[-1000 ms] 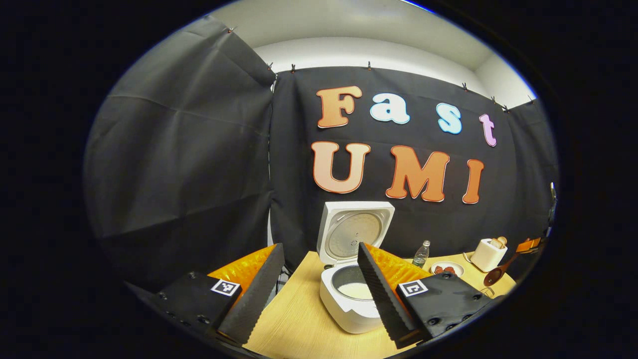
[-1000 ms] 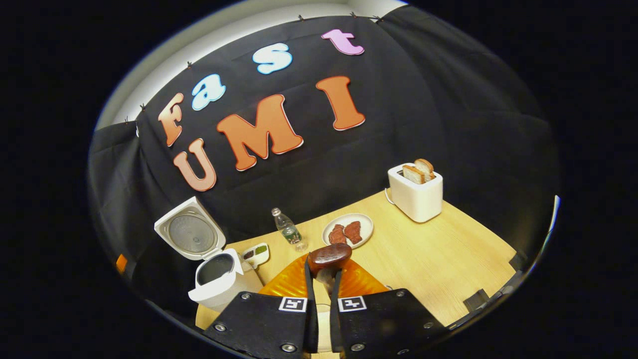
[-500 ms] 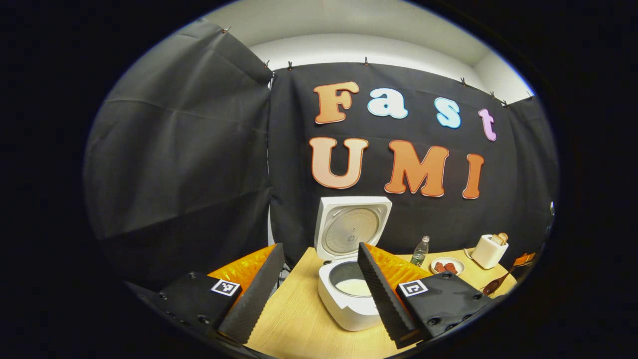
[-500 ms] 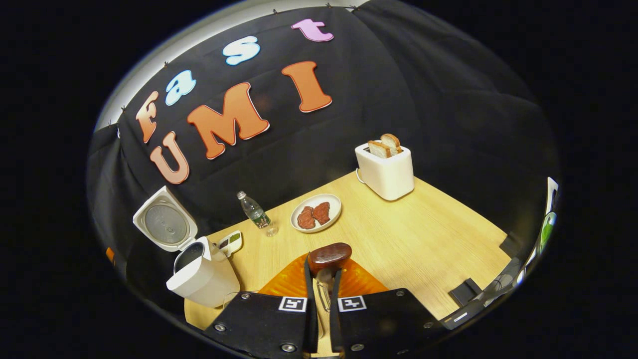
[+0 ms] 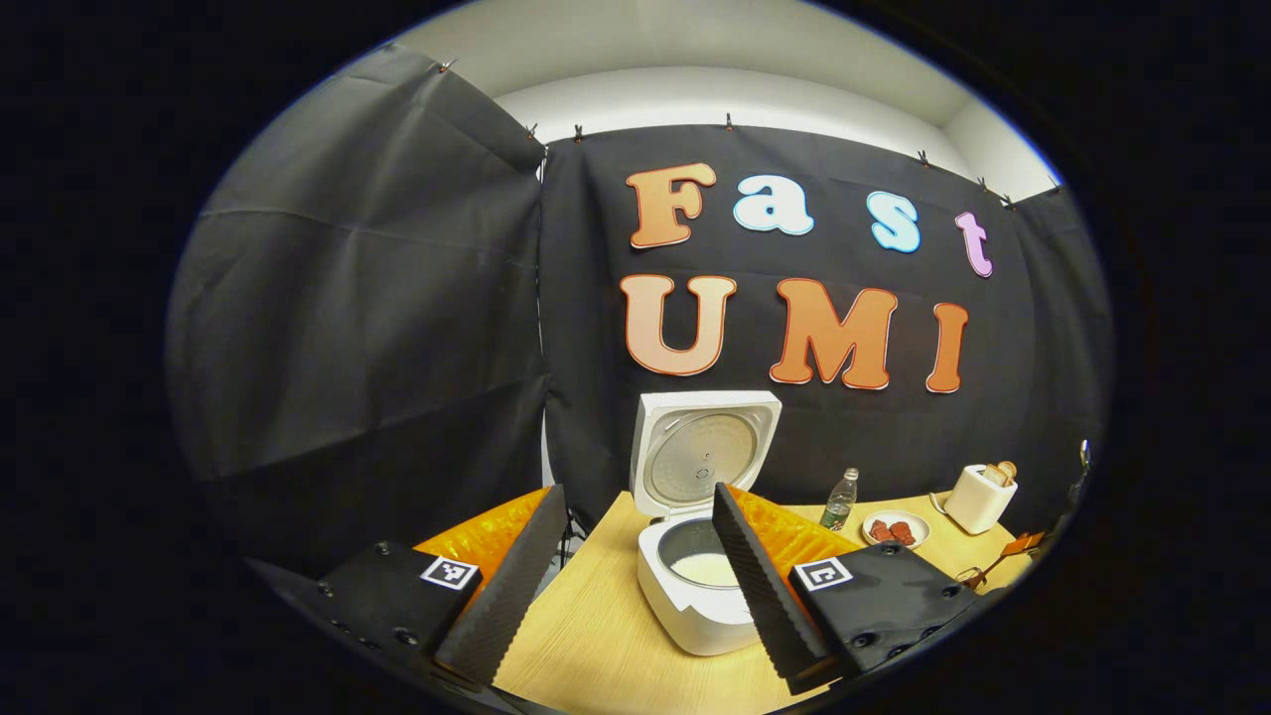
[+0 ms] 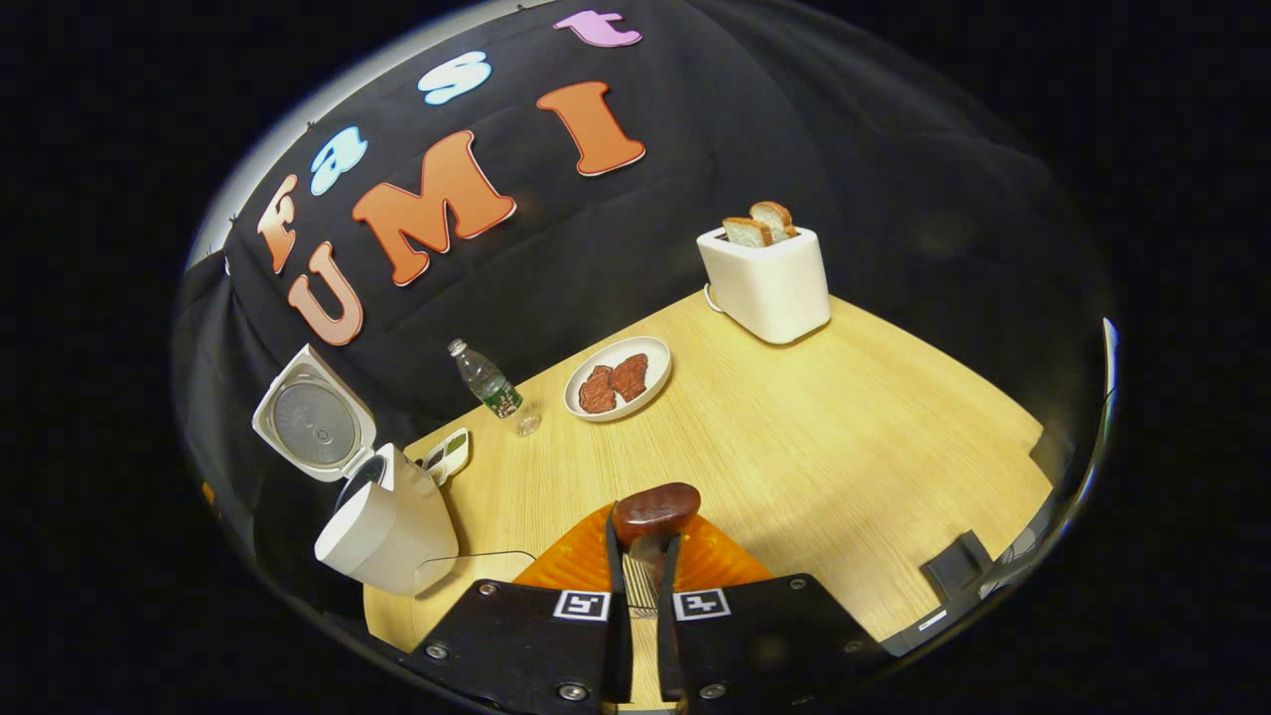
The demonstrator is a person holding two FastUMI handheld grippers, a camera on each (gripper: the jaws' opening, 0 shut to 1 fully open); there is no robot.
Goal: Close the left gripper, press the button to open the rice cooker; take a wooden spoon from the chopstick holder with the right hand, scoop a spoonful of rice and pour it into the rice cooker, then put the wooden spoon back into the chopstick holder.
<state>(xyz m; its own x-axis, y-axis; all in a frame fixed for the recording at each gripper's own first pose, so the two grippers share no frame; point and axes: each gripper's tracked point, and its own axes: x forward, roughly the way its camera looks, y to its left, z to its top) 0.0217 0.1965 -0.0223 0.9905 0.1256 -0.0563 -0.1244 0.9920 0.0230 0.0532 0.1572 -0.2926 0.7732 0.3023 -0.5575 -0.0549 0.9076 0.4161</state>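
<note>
The white rice cooker (image 5: 695, 606) stands open on the wooden table (image 5: 596, 645) with its lid (image 5: 703, 457) upright and white rice (image 5: 707, 568) in the pot. My left gripper (image 5: 635, 492) hangs open in front of it, holding nothing. In the right gripper view the cooker (image 6: 387, 531) sits at the left. My right gripper (image 6: 643, 541) is shut on the dark wooden spoon (image 6: 655, 508), whose bowl sticks out past the fingertips. A wire holder (image 6: 643, 594) shows between the fingers, just below the spoon. The right gripper (image 5: 1028, 544) is small at the far right of the left gripper view.
Behind the spoon stand a water bottle (image 6: 485, 380), a plate of red meat (image 6: 616, 379) and a white toaster with bread (image 6: 765, 283). A small tray (image 6: 447, 455) lies by the cooker. A clear container's outline (image 6: 472, 571) shows at the front left, a black block (image 6: 953, 566) at the right edge.
My right gripper, still holding the spoon, has tipped down and moved toward the table's front; the wire holder has come into view beneath it. The left gripper has barely moved.
</note>
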